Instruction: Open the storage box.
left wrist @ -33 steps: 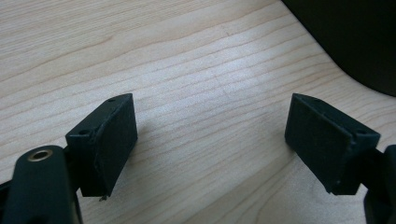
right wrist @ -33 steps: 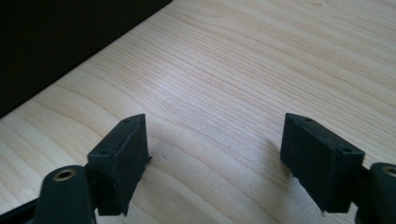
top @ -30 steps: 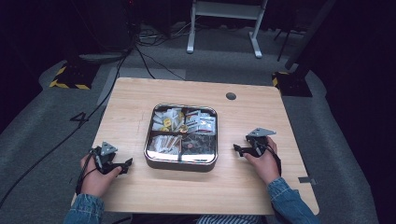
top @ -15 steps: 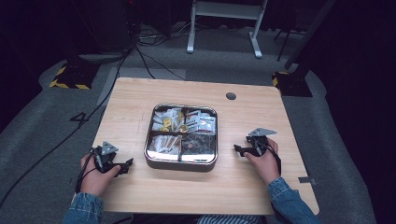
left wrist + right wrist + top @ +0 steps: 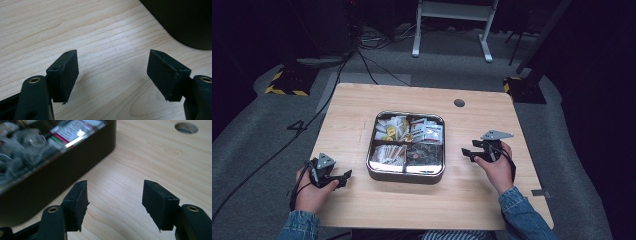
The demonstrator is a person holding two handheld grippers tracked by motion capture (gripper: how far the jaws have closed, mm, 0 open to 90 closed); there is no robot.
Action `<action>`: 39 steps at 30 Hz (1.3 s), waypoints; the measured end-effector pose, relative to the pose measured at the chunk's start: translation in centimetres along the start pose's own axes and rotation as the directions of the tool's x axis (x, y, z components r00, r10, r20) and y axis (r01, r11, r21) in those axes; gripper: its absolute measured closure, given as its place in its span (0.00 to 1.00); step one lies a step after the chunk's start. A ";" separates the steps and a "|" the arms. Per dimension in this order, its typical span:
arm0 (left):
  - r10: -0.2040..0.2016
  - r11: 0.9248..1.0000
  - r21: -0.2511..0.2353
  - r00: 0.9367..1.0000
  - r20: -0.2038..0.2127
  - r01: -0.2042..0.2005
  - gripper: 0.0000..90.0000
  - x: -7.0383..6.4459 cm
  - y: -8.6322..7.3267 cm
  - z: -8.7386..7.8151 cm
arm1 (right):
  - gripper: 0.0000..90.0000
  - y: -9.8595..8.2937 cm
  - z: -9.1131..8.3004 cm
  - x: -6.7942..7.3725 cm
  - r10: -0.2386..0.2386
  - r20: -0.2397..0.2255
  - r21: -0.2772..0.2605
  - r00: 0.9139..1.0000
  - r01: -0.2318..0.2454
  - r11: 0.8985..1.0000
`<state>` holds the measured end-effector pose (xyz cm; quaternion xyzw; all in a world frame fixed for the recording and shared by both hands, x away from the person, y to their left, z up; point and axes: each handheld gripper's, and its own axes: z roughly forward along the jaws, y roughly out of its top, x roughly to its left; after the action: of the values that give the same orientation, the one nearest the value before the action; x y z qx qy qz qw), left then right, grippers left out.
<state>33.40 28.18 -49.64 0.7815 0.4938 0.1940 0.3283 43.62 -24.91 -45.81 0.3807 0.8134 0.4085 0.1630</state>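
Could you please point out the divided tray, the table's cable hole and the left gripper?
divided tray (image 5: 406, 176), high view, near rim.
cable hole (image 5: 459, 103), high view, its centre.
left gripper (image 5: 343, 178), high view, between its fingers.

Square metal tin (image 5: 406, 172) with rounded corners sits flat mid-table, lid off, split into compartments holding assorted packets (image 5: 430, 131) at the back, yellow pieces (image 5: 390, 132) back-left, and darker items (image 5: 424, 152) in front; its dark wall shows in the right gripper view.

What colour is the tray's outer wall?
Dark, nearly black, on the tray wall in the right gripper view; its rim looks silvery in the high view.
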 end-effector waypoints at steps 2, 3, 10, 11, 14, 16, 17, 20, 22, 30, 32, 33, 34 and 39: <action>-0.017 1.000 0.008 1.000 0.024 0.017 0.26 -0.1 0.0 0.0 | 0.44 0.9 -0.3 0.5 -0.015 -0.024 -0.027 1.000 0.015 1.000; -0.038 0.999 -0.005 0.999 0.028 0.038 0.25 -0.3 0.1 -0.1 | 0.44 1.3 -0.4 0.8 -0.019 -0.037 -0.041 0.999 0.018 0.999; -0.029 1.000 0.012 0.998 0.053 0.028 0.28 -0.5 0.4 -0.2 | 0.46 3.3 -0.6 2.4 -0.054 -0.092 -0.063 0.994 0.049 0.997; -0.030 0.999 0.026 0.998 0.057 0.028 0.28 -0.5 0.5 -0.3 | 0.46 3.7 -0.5 2.7 -0.067 -0.100 -0.051 0.993 0.062 0.997; -0.047 0.998 0.038 0.996 0.076 0.044 0.29 -0.7 0.6 -0.3 | 0.47 4.9 -0.1 3.7 -0.089 -0.124 -0.026 0.988 0.086 0.996; -0.052 0.998 0.044 0.995 0.080 0.048 0.31 -0.7 0.8 -0.3 | 0.47 5.7 0.2 4.3 -0.103 -0.139 -0.022 0.985 0.101 0.995; -0.053 0.998 0.049 0.995 0.082 0.049 0.31 -0.7 0.8 -0.4 | 0.47 6.1 0.3 4.7 -0.111 -0.144 -0.021 0.983 0.110 0.994; -0.058 0.998 0.043 0.995 0.081 0.055 0.31 -0.7 0.9 -0.3 | 0.46 7.6 0.9 6.0 -0.139 -0.169 -0.022 0.976 0.137 0.990; -0.059 0.998 0.043 0.995 0.082 0.056 0.32 -0.7 0.9 -0.3 | 0.44 8.2 1.3 6.6 -0.148 -0.173 -0.026 0.974 0.145 0.989; -0.063 0.996 0.066 0.993 0.096 0.057 0.32 -0.7 0.9 -0.1 | 0.40 10.1 3.5 8.7 -0.191 -0.220 -0.029 0.957 0.190 0.981; -0.055 0.996 0.074 0.994 0.099 0.048 0.32 -0.9 0.9 0.1 | 0.41 10.8 4.5 9.6 -0.222 -0.236 -0.025 0.946 0.223 0.975; -0.051 0.996 0.073 0.993 0.102 0.043 0.32 -0.9 0.9 0.2 | 0.41 11.0 5.0 9.8 -0.232 -0.240 -0.023 0.943 0.233 0.972; -0.046 0.996 0.077 0.994 0.103 0.038 0.32 -0.9 0.9 0.2 | 0.41 11.1 5.5 10.0 -0.234 -0.246 -0.020 0.940 0.237 0.971; -0.045 0.997 0.060 0.994 0.101 0.039 0.30 -0.9 0.8 0.4 | 0.44 11.4 7.7 11.1 -0.241 -0.286 -0.010 0.927 0.248 0.969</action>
<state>33.76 27.06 -49.35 0.7890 0.4982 0.1324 0.3343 46.31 -8.12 -41.03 0.2157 0.8747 0.4249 0.0886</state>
